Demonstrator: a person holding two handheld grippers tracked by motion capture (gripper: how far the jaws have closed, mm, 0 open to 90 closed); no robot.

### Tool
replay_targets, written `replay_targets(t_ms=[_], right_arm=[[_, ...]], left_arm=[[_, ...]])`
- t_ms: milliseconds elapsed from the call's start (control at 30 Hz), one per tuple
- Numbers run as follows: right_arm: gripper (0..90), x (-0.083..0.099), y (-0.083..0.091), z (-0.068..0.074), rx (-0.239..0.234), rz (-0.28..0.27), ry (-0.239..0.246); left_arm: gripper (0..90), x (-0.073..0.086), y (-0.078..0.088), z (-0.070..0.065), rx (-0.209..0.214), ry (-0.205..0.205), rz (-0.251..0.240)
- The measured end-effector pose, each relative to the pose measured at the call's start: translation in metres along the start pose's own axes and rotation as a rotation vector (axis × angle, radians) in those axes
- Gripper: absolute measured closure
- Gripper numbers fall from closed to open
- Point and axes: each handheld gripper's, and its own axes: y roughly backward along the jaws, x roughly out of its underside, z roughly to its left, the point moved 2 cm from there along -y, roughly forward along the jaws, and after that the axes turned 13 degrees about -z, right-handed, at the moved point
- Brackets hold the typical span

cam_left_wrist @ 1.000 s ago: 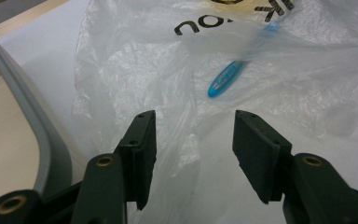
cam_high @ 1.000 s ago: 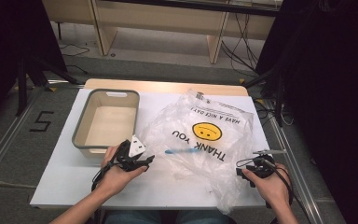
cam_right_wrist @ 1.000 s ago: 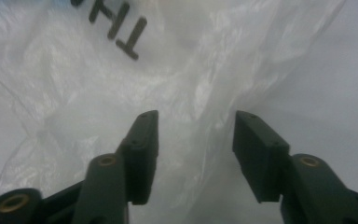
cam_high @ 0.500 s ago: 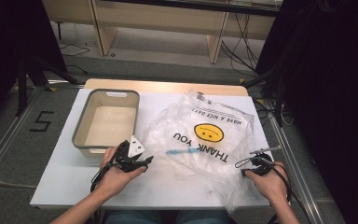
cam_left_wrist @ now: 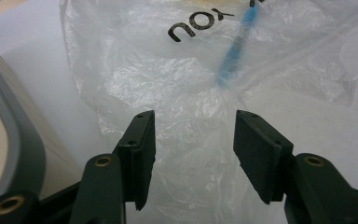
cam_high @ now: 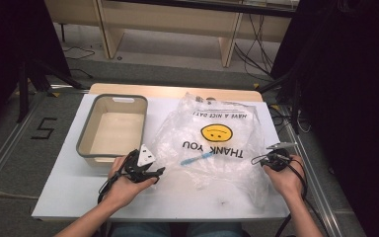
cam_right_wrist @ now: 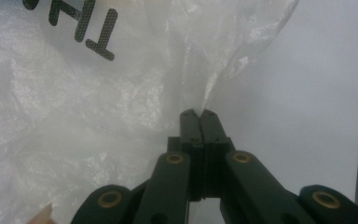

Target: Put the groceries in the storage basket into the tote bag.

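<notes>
Plastic, thin and clear, is what the work turns on: a crinkled plastic bag (cam_high: 217, 148) printed with a yellow smiley and "THANK YOU" lies spread across the middle and right of the white desk (cam_high: 64, 197), with a blue stick-like item (cam_high: 196, 159) showing through the film near its centre. What is new is on the right: the right tongs (cam_high: 266, 159), which stood apart a second ago, have clenched, and the right gripper view shows their jaws pressed together at the bag's right edge with a ridge of film (cam_right_wrist: 200, 100) running up from their tips, so they appear to have pinched that edge, though how much plastic sits between the pads is hard to tell. The right hand has also shifted a little across the desk since the earlier pictures. The left tongs (cam_high: 158, 172) have kept their place at the bag's left edge, just in front of the grey bin (cam_high: 84, 143); their jaws stand apart, with film lying between the pads (cam_left_wrist: 145, 140) but not squeezed by them. My reading is that one side of the bag is now secured, and the left side is not yet gripped. Closing the left tongs on a single layer would likely let the bag be pulled open; grabbing both layers would keep it shut.
</notes>
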Motion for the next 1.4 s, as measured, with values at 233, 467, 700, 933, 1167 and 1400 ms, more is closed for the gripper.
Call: replay_targets(t_ms=[233,467,700,933,1167,1400], right_arm=[[90.0,-0.01,-0.02,-0.006,0.02,-0.058,0.039],[74.3,-0.012,-0.016,-0.007,0.032,-0.115,0.02],[55.1,-0.011,0.018,0.006,-0.039,-0.232,0.014],[46.1,0.001,0.035,0.023,-0.116,-0.282,0.046],[38.1,0.014,0.039,0.029,-0.17,-0.275,0.002],[36.4,0.017,0.04,0.032,-0.169,-0.284,-0.002]], left_arm=[[47.4,0.005,-0.006,-0.003,0.026,0.024,0.034],[47.0,0.007,-0.007,-0.006,0.052,0.038,0.044],[43.8,0.006,0.0,-0.004,0.024,0.041,0.018],[38.9,0.006,0.007,-0.004,0.012,0.059,-0.001],[37.8,0.01,0.012,-0.004,0.018,0.075,0.0],[37.0,0.012,0.012,-0.003,0.016,0.065,0.008]])
